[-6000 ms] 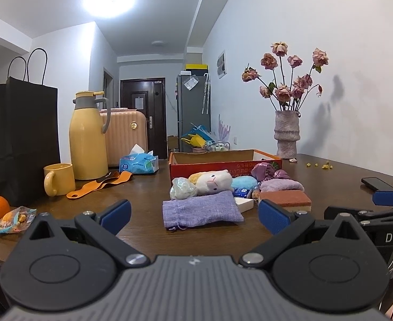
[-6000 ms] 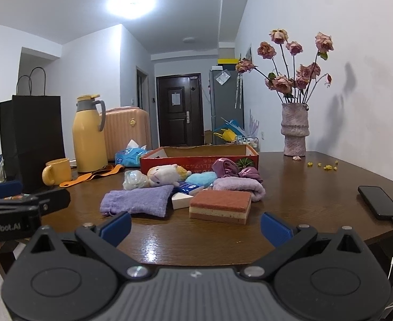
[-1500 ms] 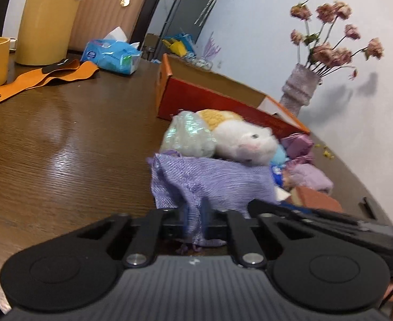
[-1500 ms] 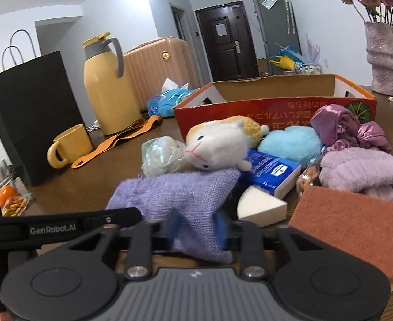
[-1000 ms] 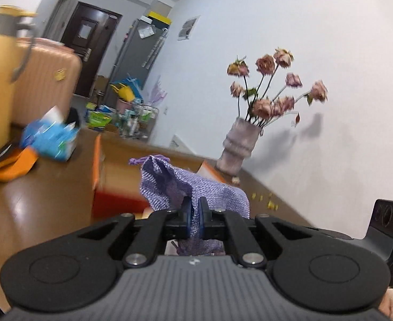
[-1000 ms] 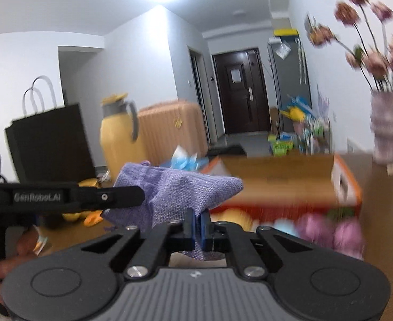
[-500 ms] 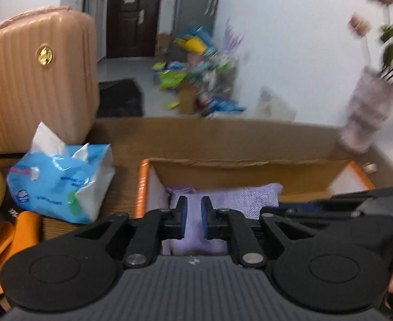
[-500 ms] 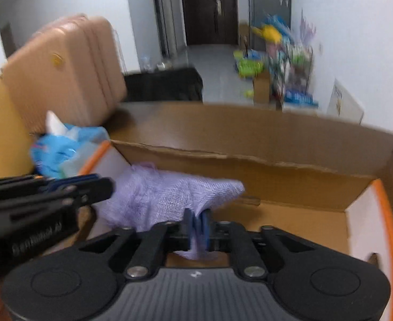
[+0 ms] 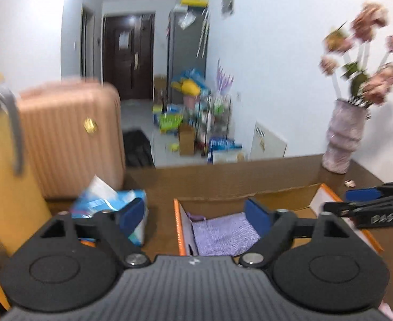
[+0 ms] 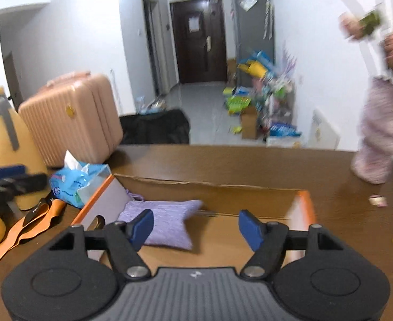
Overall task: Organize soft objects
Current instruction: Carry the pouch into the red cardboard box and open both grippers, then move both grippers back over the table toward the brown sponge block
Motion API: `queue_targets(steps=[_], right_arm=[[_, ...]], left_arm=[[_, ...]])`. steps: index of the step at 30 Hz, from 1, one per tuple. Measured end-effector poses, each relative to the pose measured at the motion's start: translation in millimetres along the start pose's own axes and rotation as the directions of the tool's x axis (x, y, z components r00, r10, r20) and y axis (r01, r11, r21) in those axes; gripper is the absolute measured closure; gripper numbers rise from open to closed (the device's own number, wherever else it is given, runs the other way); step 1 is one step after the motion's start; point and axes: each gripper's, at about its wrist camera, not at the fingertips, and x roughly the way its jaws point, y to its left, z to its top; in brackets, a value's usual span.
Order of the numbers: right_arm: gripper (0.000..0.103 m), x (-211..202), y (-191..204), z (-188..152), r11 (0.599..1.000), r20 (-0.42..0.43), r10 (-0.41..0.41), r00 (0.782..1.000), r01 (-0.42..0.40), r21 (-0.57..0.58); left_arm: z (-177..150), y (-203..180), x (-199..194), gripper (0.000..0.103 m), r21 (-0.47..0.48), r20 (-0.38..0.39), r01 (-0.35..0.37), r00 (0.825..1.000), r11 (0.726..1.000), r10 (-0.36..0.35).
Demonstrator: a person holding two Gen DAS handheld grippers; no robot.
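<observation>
Tabletop box (image 10: 300, 200) holds purple pouch (image 10: 167, 222), hand-held grippers apart.

Both fisheye views are brightly and evenly lit by soft indoor light, with white walls close to washed out and only faint shadows. Motion blur smears the flowers (image 9: 362, 61) and vase (image 10: 381, 128) at the right edges, and softens the suitcase (image 9: 68, 139) and yellow jug (image 10: 1, 144) on the left. Straight lines bow outward toward the rims, and the corners fall off into black.
</observation>
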Motion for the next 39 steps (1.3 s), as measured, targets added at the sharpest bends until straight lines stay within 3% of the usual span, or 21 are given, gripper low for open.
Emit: queue_targets(steps=[3,5,8,11,16,19,22,24,28,34,39], right_arm=[[0.028,-59.7,-16.4,-10.2,1.0,0.075,-0.009,0.997,0.008,0.013],[0.015,-95.9,-23.9,-18.3,0.999,0.13,-0.027,0.991,0.024,0.022],[0.01,-142.5,-24.2,-37.1,0.997,0.21,-0.076,0.975,0.073,0.024],[0.0,-181.3,-19.7,-70.8,0.996,0.264,-0.089,0.96,0.081,0.041],[0.0,-226.7,-4.7,-148.1,0.995,0.301,-0.025,0.953,-0.004,0.095],[0.0,-241.0,21.9,-193.6,0.995,0.241,-0.091,0.966,0.077,0.069],[0.0,-244.9,54.0,-231.6,0.995,0.164,-0.073,0.984,0.084,-0.06],[0.0,-245.9,74.3,-255.0,0.989,0.104,-0.033,0.994,0.047,-0.137],[0.0,-256.4,99.6,-303.5,0.994,0.167,-0.043,0.985,0.06,-0.093],[0.0,-262.4,102.3,-318.5,0.994,0.206,0.021,0.978,0.001,-0.11],[0.0,-256.6,69.5,-320.8,0.997,0.205,0.0,0.979,-0.016,0.08]], left_arm=[[-1.6,-3.7,-52.8,0.006,0.037,0.065,0.001,0.998,0.999,-0.004],[-8.2,-8.9,-82.5,0.003,0.061,0.103,-0.002,0.995,0.998,-0.005],[-28.3,-18.4,-121.5,0.002,0.097,0.139,-0.03,0.99,0.995,0.016],[-73.2,-28.1,-162.4,0.0,0.098,0.225,-0.073,0.973,0.992,0.05],[-158.6,-46.0,-223.6,0.0,0.057,0.303,-0.057,0.952,0.997,0.037],[-202.2,-56.0,-250.3,0.0,0.045,0.298,-0.031,0.954,0.999,0.016],[-238.7,-62.5,-270.4,0.0,0.043,0.273,-0.059,0.961,0.997,0.045],[-255.5,-64.9,-278.7,0.0,0.03,0.229,-0.045,0.973,0.999,0.037],[-273.7,-67.8,-284.0,0.0,0.025,0.179,-0.004,0.984,1.0,-0.001],[-273.0,-68.6,-274.4,0.0,0.003,0.154,-0.006,0.988,1.0,0.006],[-279.2,-72.6,-259.5,0.0,0.004,0.107,0.012,0.994,1.0,-0.012]])
